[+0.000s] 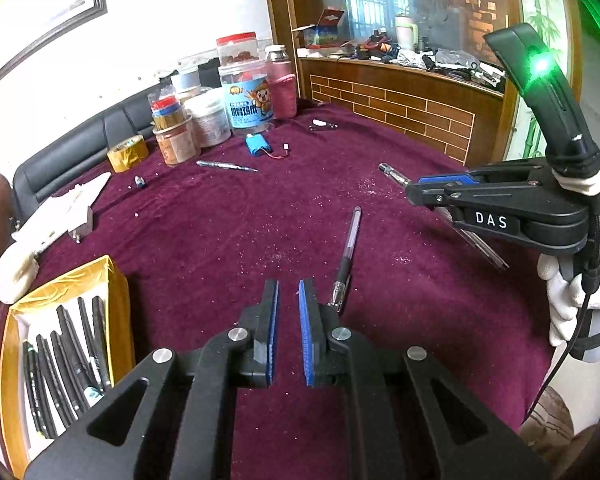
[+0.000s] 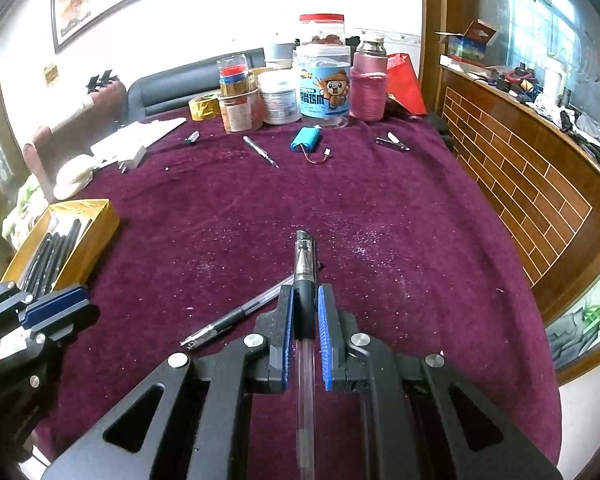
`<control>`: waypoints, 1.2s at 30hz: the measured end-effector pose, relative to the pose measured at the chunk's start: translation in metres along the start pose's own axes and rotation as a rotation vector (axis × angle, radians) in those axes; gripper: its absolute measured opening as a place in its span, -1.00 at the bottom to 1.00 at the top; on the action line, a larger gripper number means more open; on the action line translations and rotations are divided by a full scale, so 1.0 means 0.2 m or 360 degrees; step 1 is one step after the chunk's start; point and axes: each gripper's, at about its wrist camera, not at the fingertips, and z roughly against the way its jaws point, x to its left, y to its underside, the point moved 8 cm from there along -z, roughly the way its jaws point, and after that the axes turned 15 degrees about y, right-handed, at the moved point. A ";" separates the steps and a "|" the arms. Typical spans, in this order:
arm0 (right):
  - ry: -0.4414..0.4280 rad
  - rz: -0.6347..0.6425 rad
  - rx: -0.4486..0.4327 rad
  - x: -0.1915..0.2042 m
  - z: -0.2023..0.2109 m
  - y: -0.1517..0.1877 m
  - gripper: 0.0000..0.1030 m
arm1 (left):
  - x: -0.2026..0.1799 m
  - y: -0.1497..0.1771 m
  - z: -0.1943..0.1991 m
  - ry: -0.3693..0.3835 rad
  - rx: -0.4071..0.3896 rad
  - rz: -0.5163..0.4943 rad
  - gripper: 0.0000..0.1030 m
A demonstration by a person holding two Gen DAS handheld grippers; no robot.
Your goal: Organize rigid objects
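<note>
My right gripper point(image 2: 305, 292) is shut on a clear gel pen point(image 2: 305, 264) with a black grip, held along the fingers above the purple cloth; it also shows in the left wrist view point(image 1: 420, 190) at the right. My left gripper point(image 1: 288, 286) is open a little and empty, low over the cloth. A second gel pen point(image 1: 346, 258) lies on the cloth just right of its fingertips, also seen in the right wrist view point(image 2: 240, 312). A gold box point(image 1: 116, 300) with several black pens stands at the left, and shows in the right wrist view point(image 2: 96, 224).
Jars and tubs point(image 2: 324, 80) and a tape roll point(image 1: 128, 154) stand at the table's far side. A blue battery pack point(image 2: 306, 140), a metal pen point(image 2: 260, 151), a nail clipper point(image 2: 392, 142) and white foam pieces point(image 1: 60, 212) lie on the cloth. A brick-pattern counter point(image 2: 520, 168) borders the right.
</note>
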 end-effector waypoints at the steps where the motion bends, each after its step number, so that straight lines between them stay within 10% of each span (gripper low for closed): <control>1: -0.0003 -0.0002 0.0003 0.00 0.00 0.00 -0.80 | 0.00 0.00 -0.01 0.0012 0.0006 0.0010 -0.85; 20: -0.0105 -0.0154 0.0139 -0.18 -0.16 0.13 -0.79 | -0.13 -0.03 -0.51 0.0181 0.0255 -0.0001 -0.59; 29: -0.0194 -0.0196 0.0173 -0.17 -0.19 0.16 -0.79 | -0.06 0.00 -0.54 0.0296 0.0256 0.0154 -0.83; 33: -0.0197 -0.0208 0.0176 -0.17 -0.19 0.16 -0.79 | -0.07 -0.04 -0.44 0.0373 0.0124 0.0166 -0.03; 36: -0.0205 -0.0213 0.0177 -0.15 -0.19 0.16 -0.79 | -0.05 -0.05 -0.46 0.0353 0.0142 0.0162 0.05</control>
